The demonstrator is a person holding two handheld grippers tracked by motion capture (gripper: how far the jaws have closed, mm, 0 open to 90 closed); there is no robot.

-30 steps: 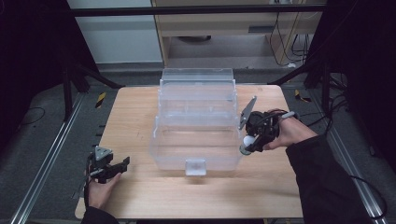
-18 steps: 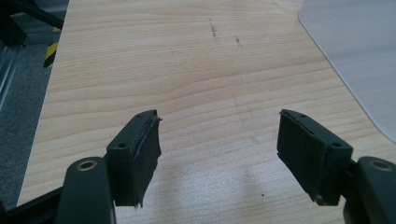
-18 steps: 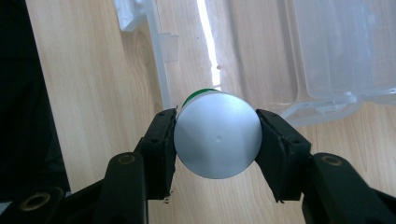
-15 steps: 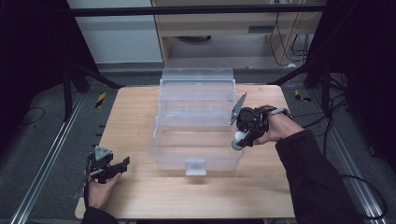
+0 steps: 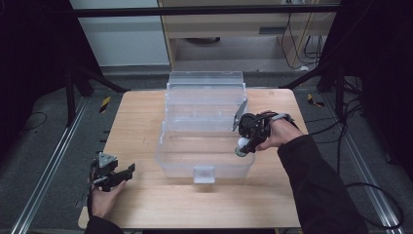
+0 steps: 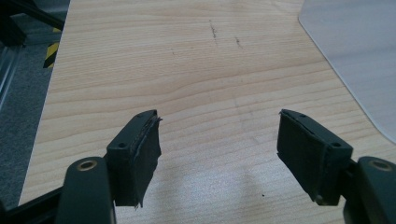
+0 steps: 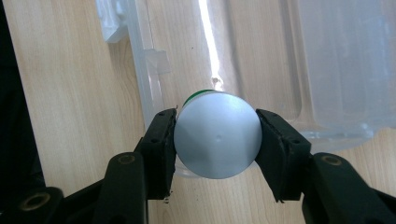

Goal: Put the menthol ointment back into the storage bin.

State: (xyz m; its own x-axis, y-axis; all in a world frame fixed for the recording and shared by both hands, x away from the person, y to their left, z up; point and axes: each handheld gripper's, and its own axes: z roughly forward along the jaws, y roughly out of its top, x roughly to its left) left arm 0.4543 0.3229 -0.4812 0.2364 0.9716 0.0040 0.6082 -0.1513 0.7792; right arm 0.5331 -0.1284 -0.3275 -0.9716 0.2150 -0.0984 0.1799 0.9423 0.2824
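Two jaws of my right gripper [image 7: 216,140] clamp a small round container [image 7: 217,135], grey-ended with a green rim, poised over the near right edge of the clear bin [image 5: 204,161]; I judge the best move is to carry it inward past the wall, lower it, then release. My left gripper [image 6: 219,149] rests open and empty on the table [image 6: 187,65]. What the container is stays unclear, its body hidden behind its end.

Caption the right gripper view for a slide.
Right hand-held gripper clamps a round grey-capped container above the rim of a clear plastic bin.
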